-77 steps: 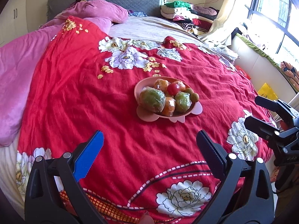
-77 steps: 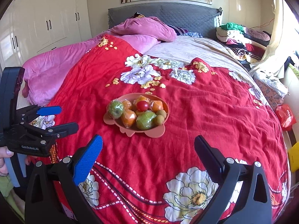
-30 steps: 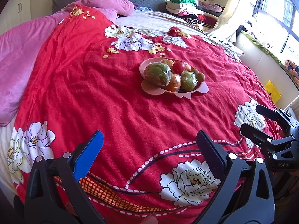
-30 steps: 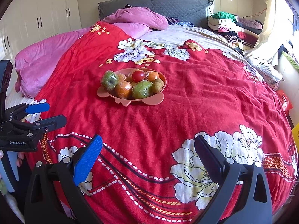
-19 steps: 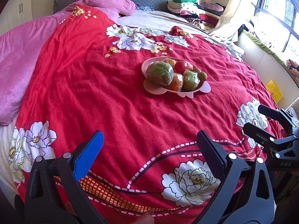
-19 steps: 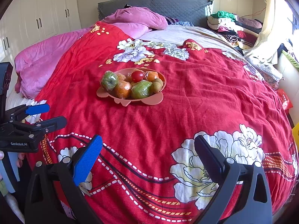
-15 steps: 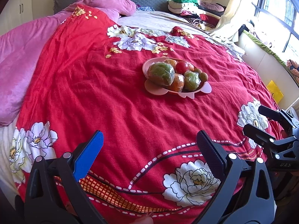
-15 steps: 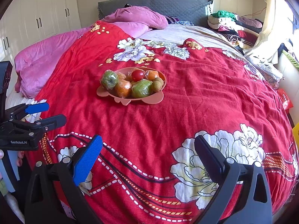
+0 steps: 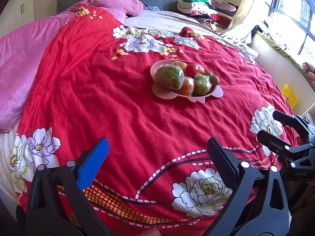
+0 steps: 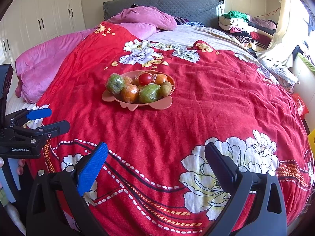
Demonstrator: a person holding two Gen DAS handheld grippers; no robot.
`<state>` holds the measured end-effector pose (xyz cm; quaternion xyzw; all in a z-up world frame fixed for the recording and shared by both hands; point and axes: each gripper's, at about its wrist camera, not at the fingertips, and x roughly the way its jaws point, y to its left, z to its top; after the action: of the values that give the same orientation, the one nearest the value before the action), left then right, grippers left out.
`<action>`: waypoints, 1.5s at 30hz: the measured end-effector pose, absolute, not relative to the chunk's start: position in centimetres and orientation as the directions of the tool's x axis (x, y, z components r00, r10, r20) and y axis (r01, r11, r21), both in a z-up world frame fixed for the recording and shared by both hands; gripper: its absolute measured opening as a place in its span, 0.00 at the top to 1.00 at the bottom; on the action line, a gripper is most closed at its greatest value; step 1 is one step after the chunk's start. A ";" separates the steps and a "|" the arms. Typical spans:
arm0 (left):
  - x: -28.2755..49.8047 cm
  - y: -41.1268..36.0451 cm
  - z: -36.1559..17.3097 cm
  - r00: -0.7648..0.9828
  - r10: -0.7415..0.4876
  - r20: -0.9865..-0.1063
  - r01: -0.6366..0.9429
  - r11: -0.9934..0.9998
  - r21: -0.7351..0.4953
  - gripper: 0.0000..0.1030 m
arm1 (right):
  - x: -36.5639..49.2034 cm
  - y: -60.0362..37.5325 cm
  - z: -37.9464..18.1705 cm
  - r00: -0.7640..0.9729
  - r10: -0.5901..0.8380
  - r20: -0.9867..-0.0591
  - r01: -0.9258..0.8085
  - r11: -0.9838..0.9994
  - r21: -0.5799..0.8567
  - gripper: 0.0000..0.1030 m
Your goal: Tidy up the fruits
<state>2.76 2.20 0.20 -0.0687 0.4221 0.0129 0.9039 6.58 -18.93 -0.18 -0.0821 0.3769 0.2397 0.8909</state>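
right wrist view: we see both claws, left gripper (image 10: 47, 119) and right gripper (image 10: 156, 158), spread wide, empty, well short of pink plastic fruit plate (image 10: 157, 105) on red floral bedspread (image 10: 216, 98).

fruit at the back of the pink plate (image 10: 126, 103) is hidden behind the wrapped pieces in front; count not readable in either view. plastic wrap blurs the skin of the big green fruit (image 9: 169, 77), kind cannot be told. two small brown fruits (image 9: 214, 79) too small to name. right gripper (image 9: 275, 126) cut off by the left wrist frame edge, handle unseen. left gripper (image 10: 49, 120) cut off at the right wrist frame edge; only fingertips of the hand (image 10: 20, 166) show. bed's near edge hidden below both gripper bodies.
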 end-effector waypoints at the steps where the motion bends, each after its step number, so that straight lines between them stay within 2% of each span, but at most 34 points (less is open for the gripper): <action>1: 2.8 2.2 0.2 0.644 -0.035 -0.765 -0.080 0.990 -0.113 0.09 | 6.6 -18.9 -0.2 0.602 0.363 -0.711 -0.488 0.872 0.032 0.04; 45: 2.6 2.2 0.4 0.643 -0.030 -0.765 -0.081 0.991 -0.107 0.09 | 6.3 -19.0 -0.1 0.603 0.363 -0.711 -0.488 0.872 0.031 0.04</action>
<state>2.63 2.24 0.42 -0.0656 0.4221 0.0139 0.9041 6.26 -19.01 -0.08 -0.0831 0.3763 0.2386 0.8914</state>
